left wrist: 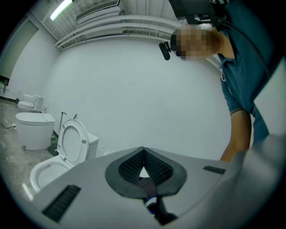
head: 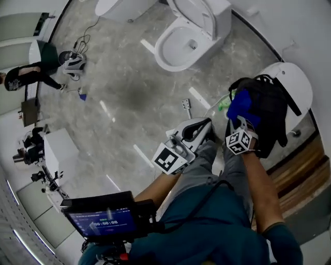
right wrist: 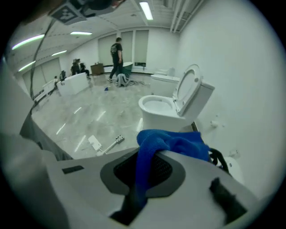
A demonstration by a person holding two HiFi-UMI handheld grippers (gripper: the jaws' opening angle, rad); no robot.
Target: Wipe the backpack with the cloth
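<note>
A black backpack (head: pixel 269 111) lies on a closed white toilet lid (head: pixel 297 83) at the right. My right gripper (head: pixel 239 118) is shut on a blue cloth (head: pixel 239 103) and presses it against the backpack's left side. In the right gripper view the cloth (right wrist: pixel 174 141) drapes over the jaws of the right gripper (right wrist: pixel 149 156), and black backpack straps (right wrist: pixel 219 159) show just behind it. My left gripper (head: pixel 204 129) hangs by the person's knee, away from the backpack. In its own view the left gripper (left wrist: pixel 143 154) is shut with nothing between the pads.
An open white toilet (head: pixel 186 41) stands ahead, with another fixture (head: pixel 119 8) at the far top. A small white tool (head: pixel 186 106) lies on the marble floor. A wooden ledge (head: pixel 300 165) runs at the right. A person (head: pixel 26 75) stands far left.
</note>
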